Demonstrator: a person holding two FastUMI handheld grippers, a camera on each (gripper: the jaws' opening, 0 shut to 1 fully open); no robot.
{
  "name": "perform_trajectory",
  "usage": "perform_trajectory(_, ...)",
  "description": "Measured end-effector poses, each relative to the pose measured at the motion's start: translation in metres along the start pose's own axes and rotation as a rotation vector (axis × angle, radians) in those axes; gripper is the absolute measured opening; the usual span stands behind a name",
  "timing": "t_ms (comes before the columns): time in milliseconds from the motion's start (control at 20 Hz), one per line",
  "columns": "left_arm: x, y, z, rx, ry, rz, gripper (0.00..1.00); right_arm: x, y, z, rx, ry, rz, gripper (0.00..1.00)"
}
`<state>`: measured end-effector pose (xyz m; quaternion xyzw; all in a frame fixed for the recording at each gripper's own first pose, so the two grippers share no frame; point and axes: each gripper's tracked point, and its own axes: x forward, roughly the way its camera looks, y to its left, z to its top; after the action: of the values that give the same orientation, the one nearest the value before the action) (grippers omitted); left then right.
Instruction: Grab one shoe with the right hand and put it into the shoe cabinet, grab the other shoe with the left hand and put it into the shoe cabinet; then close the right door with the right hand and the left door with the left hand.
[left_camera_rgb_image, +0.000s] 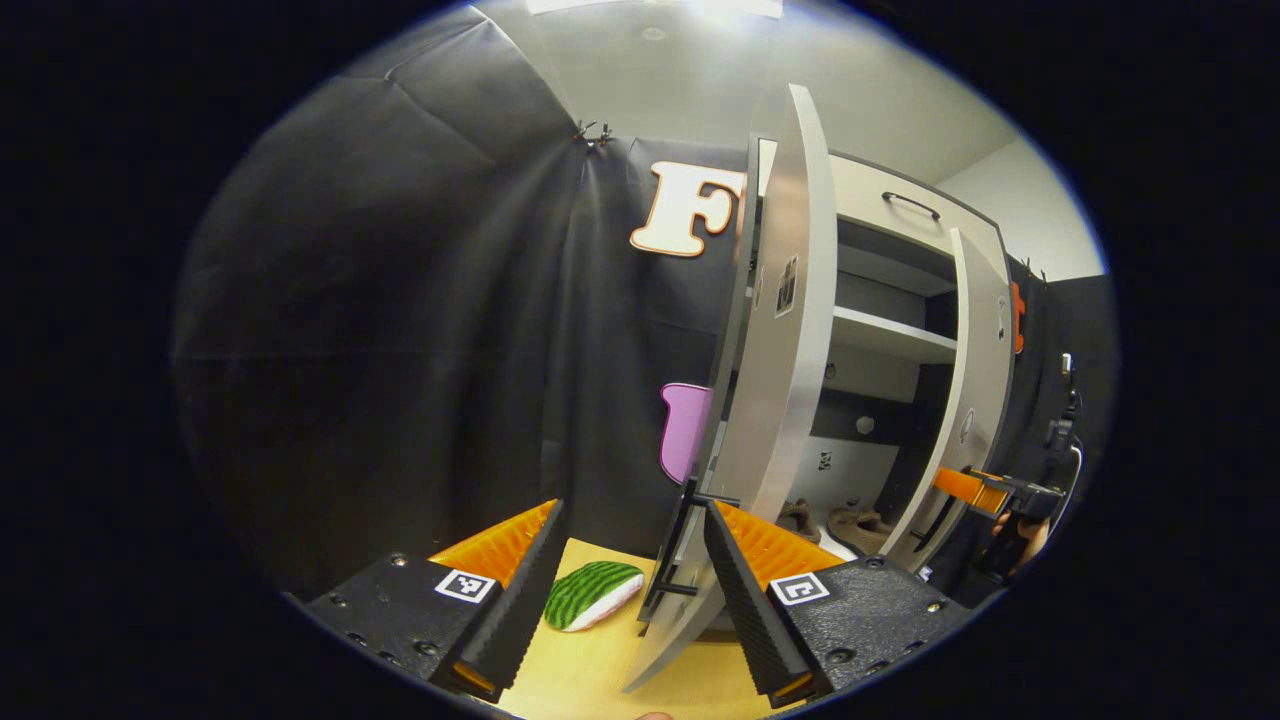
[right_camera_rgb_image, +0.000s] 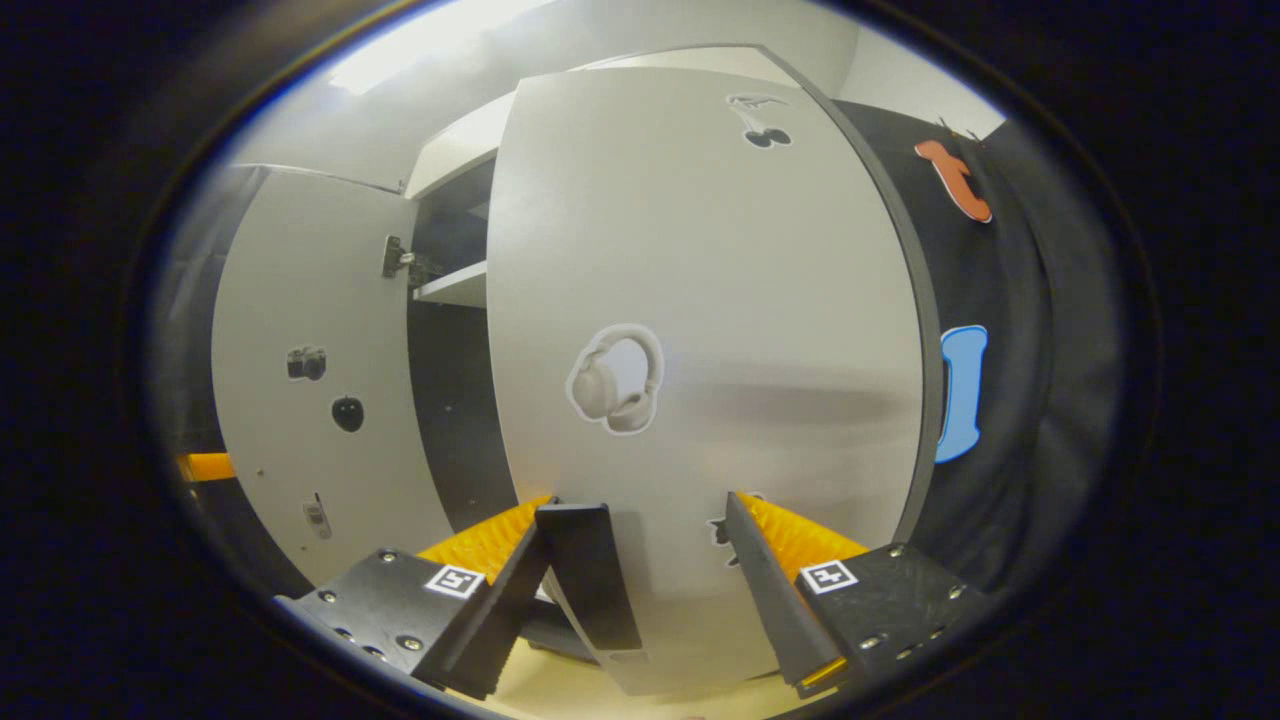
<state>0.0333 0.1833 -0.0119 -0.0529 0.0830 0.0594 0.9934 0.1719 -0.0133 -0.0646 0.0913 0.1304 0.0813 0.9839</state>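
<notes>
The shoe cabinet (left_camera_rgb_image: 880, 340) stands with both doors swung open. Two brown shoes (left_camera_rgb_image: 800, 517) (left_camera_rgb_image: 862, 526) lie side by side on its bottom shelf. My left gripper (left_camera_rgb_image: 632, 512) is open, and the left door's edge (left_camera_rgb_image: 790, 330) with its dark handle (left_camera_rgb_image: 678, 560) rises just inside the right-hand finger. The right gripper (left_camera_rgb_image: 985, 490) shows farther off, at the right door (left_camera_rgb_image: 975, 400). In the right gripper view, my right gripper (right_camera_rgb_image: 640, 500) is open and close against the right door's face (right_camera_rgb_image: 700, 300), whose dark handle (right_camera_rgb_image: 590, 575) sits by the left-hand finger. The left door (right_camera_rgb_image: 310, 400) hangs open beyond.
A toy watermelon slice (left_camera_rgb_image: 592, 595) lies on the wooden table (left_camera_rgb_image: 600, 670) left of the left door. Black cloth walls the booth behind and beside the cabinet. A white inner shelf (left_camera_rgb_image: 890, 335) crosses the cabinet higher up.
</notes>
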Motion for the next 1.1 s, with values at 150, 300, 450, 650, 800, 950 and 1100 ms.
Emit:
perform_trajectory(150, 0.009, -0.002, -0.001, 0.01, 0.006, -0.03, 0.85, 0.008, 0.002, 0.0, -0.001, 0.0, -0.011, 0.99)
perform_trajectory(300, 0.014, -0.003, -0.005, 0.009, 0.012, -0.069, 0.85, 0.017, 0.001, 0.001, -0.023, -0.006, -0.037, 0.97)
perform_trajectory(450, 0.015, -0.002, -0.003, 0.024, 0.004, -0.092, 0.85, 0.02, 0.0, 0.001, -0.053, -0.012, -0.059, 0.99)
perform_trajectory(650, 0.02, -0.012, -0.002, 0.054, 0.0, -0.141, 0.83, 0.022, 0.0, -0.001, -0.06, -0.016, -0.077, 0.99)
perform_trajectory(800, 0.019, -0.013, -0.001, 0.075, 0.0, -0.147, 0.81, 0.023, 0.0, -0.002, -0.065, -0.011, -0.083, 0.99)
perform_trajectory(950, 0.017, -0.016, -0.001, 0.069, 0.0, -0.147, 0.79, 0.023, -0.001, -0.012, -0.055, 0.034, -0.076, 0.97)
perform_trajectory(1100, 0.017, -0.023, -0.002, 0.053, 0.001, -0.172, 0.78, 0.013, -0.001, -0.02, -0.032, 0.041, -0.065, 0.99)
